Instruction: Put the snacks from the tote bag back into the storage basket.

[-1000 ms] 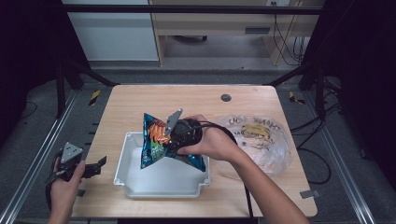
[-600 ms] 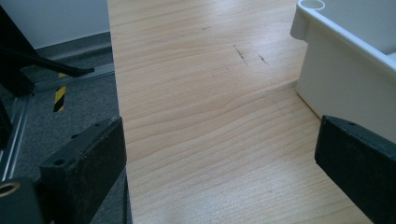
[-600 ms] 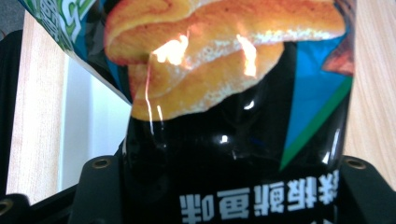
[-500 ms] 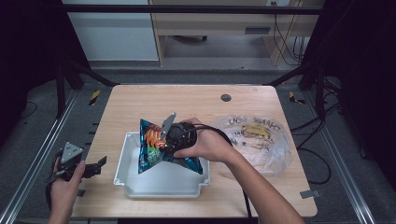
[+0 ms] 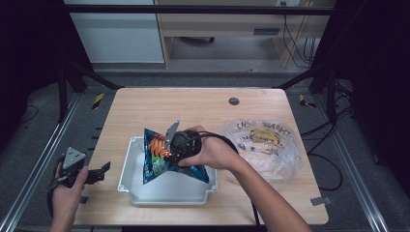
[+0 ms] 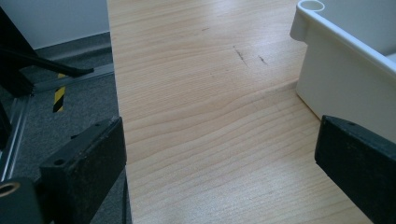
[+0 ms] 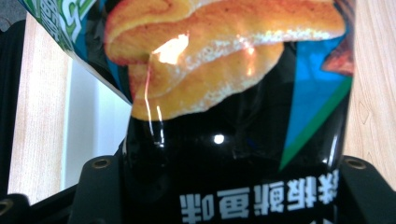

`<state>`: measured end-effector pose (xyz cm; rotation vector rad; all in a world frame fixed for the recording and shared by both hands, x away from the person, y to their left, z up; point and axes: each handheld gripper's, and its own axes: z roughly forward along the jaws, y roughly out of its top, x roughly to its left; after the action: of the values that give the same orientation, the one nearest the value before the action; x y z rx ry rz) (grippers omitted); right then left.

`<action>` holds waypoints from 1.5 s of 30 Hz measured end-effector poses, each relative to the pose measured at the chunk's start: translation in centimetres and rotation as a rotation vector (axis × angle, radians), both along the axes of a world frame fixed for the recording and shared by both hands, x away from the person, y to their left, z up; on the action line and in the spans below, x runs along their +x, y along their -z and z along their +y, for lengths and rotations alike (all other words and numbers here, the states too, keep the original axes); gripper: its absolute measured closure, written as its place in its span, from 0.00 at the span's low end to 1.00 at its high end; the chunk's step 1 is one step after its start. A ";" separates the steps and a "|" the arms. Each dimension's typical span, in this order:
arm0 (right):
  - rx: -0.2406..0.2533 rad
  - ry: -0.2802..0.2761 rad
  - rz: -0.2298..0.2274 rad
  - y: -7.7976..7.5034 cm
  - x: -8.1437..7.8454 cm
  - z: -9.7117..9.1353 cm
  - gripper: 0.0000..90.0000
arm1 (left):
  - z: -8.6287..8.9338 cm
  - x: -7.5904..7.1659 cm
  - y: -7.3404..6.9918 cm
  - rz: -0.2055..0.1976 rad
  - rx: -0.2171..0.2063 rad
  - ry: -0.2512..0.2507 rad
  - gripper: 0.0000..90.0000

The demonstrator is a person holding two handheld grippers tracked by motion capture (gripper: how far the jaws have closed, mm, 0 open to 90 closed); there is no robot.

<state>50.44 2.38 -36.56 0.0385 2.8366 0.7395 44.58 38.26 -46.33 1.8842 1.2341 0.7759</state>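
Broadly, the wooden table (image 5: pixel 203 108) carries everything; a white tray (image 5: pixel 133 186) sits near its front edge, left of the middle, and a clear plastic bag (image 5: pixel 285 159) with yellow fruit inside lies toward the right edge, just beside the tray's right wall; a small dark round spot (image 5: pixel 234 101) marks the table near the back edge. Over the tray, the blue crisp packet (image 5: pixel 153 164) is held tilted, its lower corners down inside the tray; in the right gripper view the packet (image 7: pixel 243 154) sits between the two black jaws, printed crisps uppermost. The right gripper (image 5: pixel 169 145) is clamped on the packet, the person's hand wrapped round the gripper's body above the tray's back wall. The left gripper (image 5: pixel 99 170) hangs off the table's front left corner, well apart from the packet; in the left gripper view its jaws stand wide with bare wood between them and the tray's corner (image 6: pixel 327 51) just beside the right-hand jaw.
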 end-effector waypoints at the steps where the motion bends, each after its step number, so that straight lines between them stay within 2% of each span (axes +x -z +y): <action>1: -0.002 0.001 -0.002 0.1 0.0 0.1 0.43 | 0.0 0.0 0.0 -0.001 -0.002 -0.001 0.02; 19: -0.034 0.005 0.033 2.5 0.5 1.3 0.43 | 0.0 0.0 0.0 -0.002 -0.003 0.001 0.02; 45: -0.058 0.000 0.058 4.3 0.2 2.0 0.43 | -0.1 0.0 0.0 -0.005 -0.005 0.003 0.02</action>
<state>50.68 4.33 -40.82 0.0515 2.9114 0.6658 44.60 38.15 -46.30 1.8788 1.2291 0.7751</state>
